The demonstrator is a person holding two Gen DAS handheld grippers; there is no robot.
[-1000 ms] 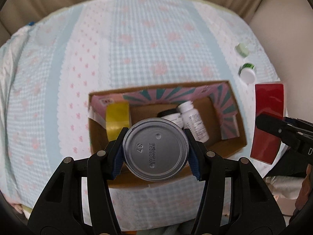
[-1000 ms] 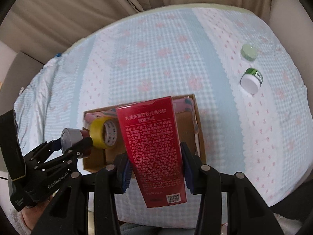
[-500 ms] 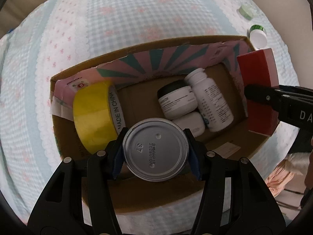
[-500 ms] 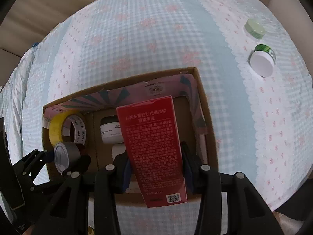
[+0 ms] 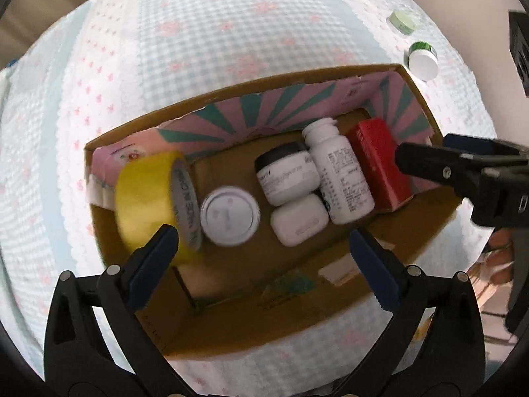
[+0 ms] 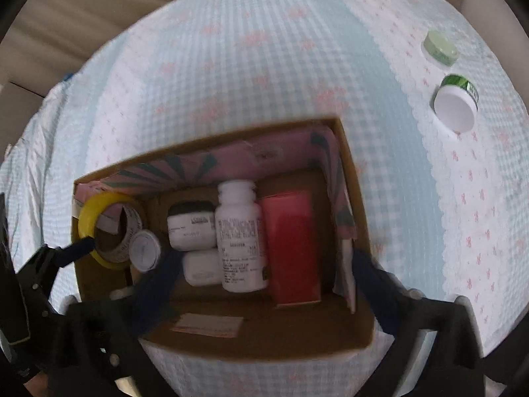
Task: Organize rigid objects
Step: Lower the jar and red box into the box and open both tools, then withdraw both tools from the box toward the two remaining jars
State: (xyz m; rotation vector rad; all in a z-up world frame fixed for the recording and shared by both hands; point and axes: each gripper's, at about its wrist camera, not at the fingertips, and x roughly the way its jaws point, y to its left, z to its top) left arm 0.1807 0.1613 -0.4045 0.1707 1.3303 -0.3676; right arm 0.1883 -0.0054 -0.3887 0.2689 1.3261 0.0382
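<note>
A cardboard box (image 5: 426, 109) (image 6: 360, 198) stands on the checked cloth. Inside lie a yellow tape roll (image 5: 148, 198) (image 6: 102, 225), a silver can (image 5: 229, 216) (image 6: 144, 250), a black-lidded cream jar (image 5: 286, 173) (image 6: 191, 225), a small white case (image 5: 299, 220) (image 6: 201, 268), a white bottle (image 5: 340, 178) (image 6: 239, 238) and a red carton (image 5: 378, 162) (image 6: 292, 241). My left gripper (image 5: 264, 251) is open and empty above the can. My right gripper (image 6: 264, 264) is open and empty above the red carton; it shows at the right of the left wrist view (image 5: 463, 172).
A pale green lid (image 5: 401, 22) (image 6: 441, 48) and a white jar with a green band (image 5: 423, 61) (image 6: 454, 107) sit on the cloth beyond the box's far right corner. A paper label (image 6: 206, 326) lies on the box's near flap.
Both grippers opened. The can dropped from my left gripper into the box beside the tape. The red carton left my right gripper and lies at the box's right end.
</note>
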